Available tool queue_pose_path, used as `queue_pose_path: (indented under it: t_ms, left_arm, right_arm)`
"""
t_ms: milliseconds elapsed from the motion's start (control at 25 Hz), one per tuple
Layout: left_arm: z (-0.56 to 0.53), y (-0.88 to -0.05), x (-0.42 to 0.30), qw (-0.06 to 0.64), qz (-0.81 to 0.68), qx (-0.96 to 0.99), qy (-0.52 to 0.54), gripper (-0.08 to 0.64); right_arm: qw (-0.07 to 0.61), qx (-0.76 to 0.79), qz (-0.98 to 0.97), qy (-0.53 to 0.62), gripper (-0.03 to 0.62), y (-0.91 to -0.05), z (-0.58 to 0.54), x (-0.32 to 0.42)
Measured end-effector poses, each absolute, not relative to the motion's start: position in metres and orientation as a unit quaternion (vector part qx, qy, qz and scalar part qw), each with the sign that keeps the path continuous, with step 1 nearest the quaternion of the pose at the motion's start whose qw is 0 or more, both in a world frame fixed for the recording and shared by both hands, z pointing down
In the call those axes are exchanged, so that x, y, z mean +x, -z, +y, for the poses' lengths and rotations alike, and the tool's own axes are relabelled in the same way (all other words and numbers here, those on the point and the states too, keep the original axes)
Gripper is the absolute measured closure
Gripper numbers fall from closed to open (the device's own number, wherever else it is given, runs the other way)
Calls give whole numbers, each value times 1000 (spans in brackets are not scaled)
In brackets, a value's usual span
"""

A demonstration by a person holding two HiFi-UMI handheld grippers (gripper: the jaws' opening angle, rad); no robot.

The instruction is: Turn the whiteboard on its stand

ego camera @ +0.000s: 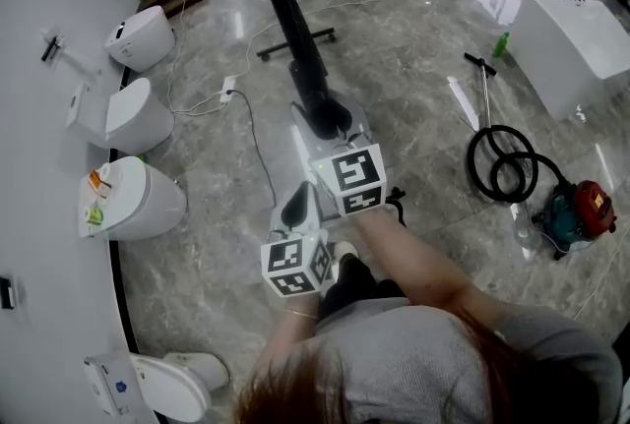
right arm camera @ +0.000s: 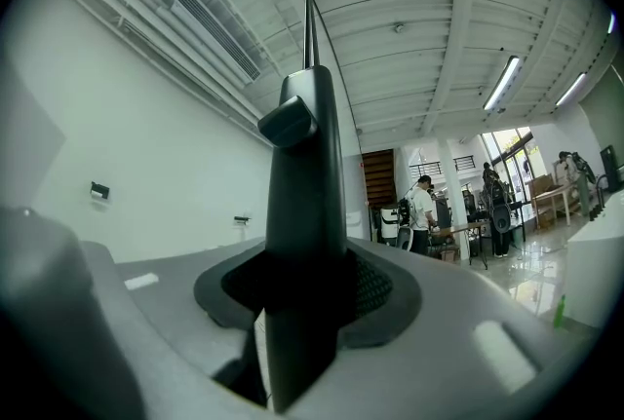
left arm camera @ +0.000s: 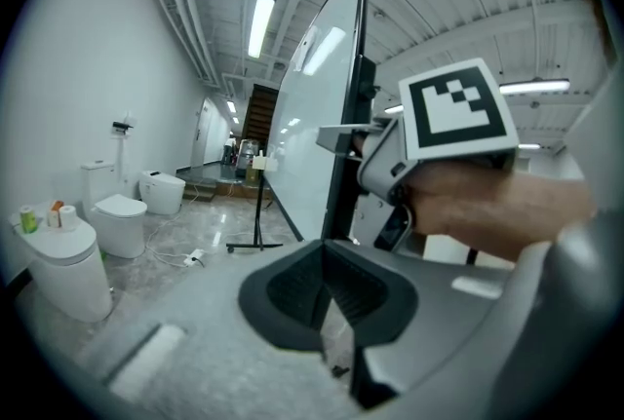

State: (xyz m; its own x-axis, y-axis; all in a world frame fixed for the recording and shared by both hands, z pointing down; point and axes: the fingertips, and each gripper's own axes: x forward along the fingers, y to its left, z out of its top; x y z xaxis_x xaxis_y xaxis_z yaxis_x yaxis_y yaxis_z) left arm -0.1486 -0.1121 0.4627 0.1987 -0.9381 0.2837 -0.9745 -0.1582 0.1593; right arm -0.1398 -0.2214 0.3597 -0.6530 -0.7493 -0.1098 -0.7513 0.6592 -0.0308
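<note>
Two claws: R claw (right arm camera: 297,296) clamps whiteboard (left arm camera: 310,131) frame; L claw (left arm camera: 327,299) closed.

1. The whiteboard (left arm camera: 308,131) is a glossy white panel in a black frame, standing upright and seen nearly edge-on.
2. Its black stand (ego camera: 295,41) rests a crossbar foot on the floor (ego camera: 413,68).

Toilets (ego camera: 138,117) crowd the left wall, a vacuum (ego camera: 581,211) sits right, open floor (ego camera: 413,48) beside the whiteboard (ego camera: 281,4).
</note>
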Motion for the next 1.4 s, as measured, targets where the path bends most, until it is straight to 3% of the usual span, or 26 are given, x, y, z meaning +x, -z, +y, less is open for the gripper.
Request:
queue_pose_path:
  t_ms: [1400]
  left_arm:
    - [25,-456,-105,151,-675,723,-17,565]
  right_arm:
    - [77,-381,921,-20,413,-353,-85,-80]
